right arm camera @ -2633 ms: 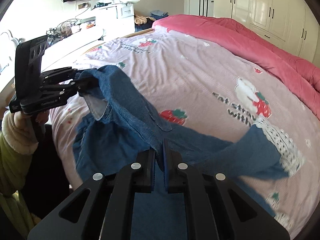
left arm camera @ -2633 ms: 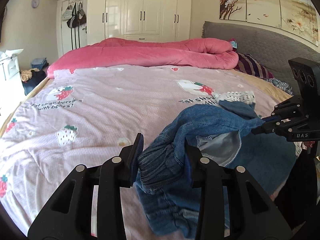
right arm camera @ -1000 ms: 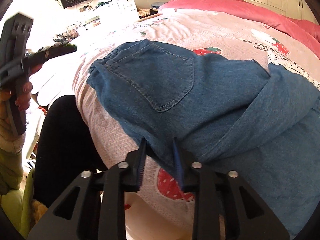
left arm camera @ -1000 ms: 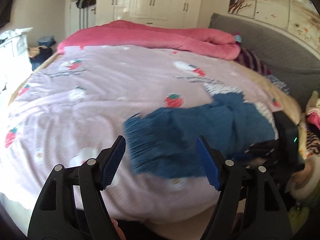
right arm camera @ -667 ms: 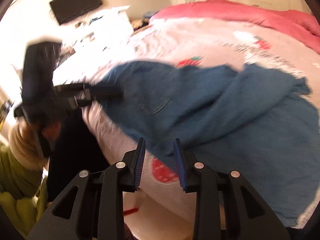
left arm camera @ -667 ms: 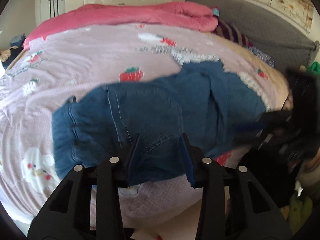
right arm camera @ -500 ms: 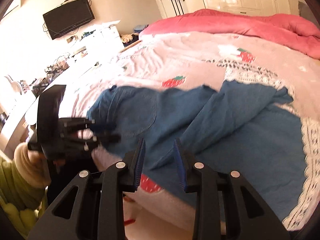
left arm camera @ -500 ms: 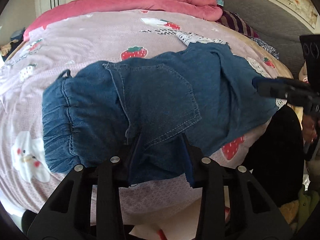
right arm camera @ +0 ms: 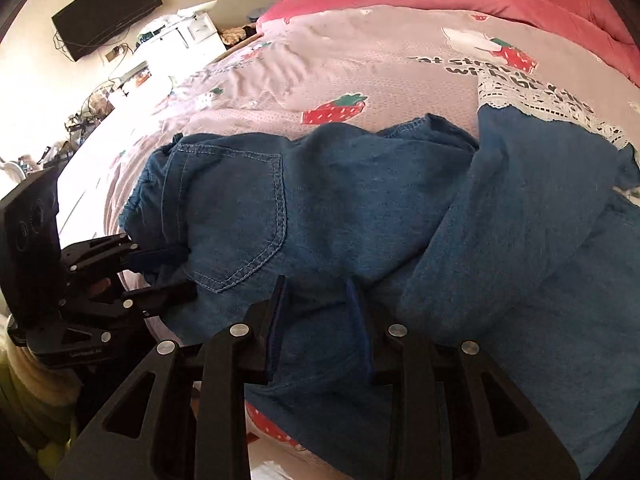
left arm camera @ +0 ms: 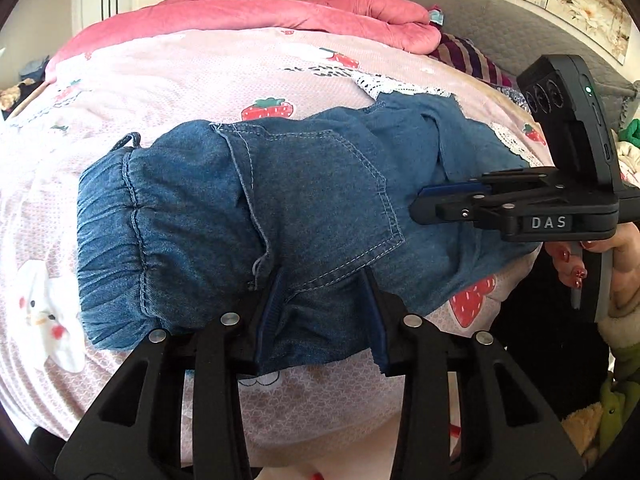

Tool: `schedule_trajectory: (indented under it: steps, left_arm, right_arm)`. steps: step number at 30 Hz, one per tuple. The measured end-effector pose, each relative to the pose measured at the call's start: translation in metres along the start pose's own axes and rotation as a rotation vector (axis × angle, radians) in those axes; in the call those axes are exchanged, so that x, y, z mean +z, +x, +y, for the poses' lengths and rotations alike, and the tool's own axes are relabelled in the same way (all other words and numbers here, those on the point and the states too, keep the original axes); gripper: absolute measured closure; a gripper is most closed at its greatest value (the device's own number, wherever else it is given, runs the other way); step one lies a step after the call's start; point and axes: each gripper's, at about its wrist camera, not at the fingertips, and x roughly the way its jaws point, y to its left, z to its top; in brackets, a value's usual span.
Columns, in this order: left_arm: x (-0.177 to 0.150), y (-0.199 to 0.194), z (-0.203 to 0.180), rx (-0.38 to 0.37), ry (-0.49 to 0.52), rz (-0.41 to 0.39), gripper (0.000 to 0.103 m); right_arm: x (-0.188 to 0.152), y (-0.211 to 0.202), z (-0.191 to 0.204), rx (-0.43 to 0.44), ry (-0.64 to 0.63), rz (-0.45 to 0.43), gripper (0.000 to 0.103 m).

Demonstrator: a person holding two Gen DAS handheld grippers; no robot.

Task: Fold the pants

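There was one pair of denim pants on one bed, two grippers, left and right, and one pink quilt.

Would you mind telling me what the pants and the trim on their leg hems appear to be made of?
The pants look like soft, matte blue denim: pale contrast stitching outlines the back pocket, and the waistband is gathered. The hem trim looks like white openwork lace, perhaps crochet; the sheet's print shows through its holes.
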Motion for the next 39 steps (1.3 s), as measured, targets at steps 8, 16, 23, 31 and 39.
schedule_trajectory:
  steps: [8, 16, 23, 31, 39]
  left_arm:
    - [0.018, -0.042, -0.012, -0.083, -0.012, -0.133, 0.053]
    - [0.057, -0.028, -0.064, -0.155, 0.07, -0.118, 0.038]
    - [0.078, 0.04, -0.094, -0.312, 0.004, 0.08, 0.042]
    - [0.083, 0.078, -0.082, -0.376, -0.12, 0.137, 0.084]
    - [0.077, 0.08, -0.073, -0.424, -0.118, 0.101, 0.099]
  right_arm:
    - [0.001, -0.083, -0.014, 0.043, 0.078, -0.196, 0.054]
    - [0.009, -0.128, -0.046, -0.143, 0.109, -0.286, 0.034]
    - [0.021, -0.134, -0.066, -0.23, 0.088, -0.271, 0.024]
    - [0.064, -0.096, -0.066, -0.258, 0.004, -0.182, 0.024]
    - [0.129, -0.016, -0.074, -0.363, -0.102, -0.04, 0.024]
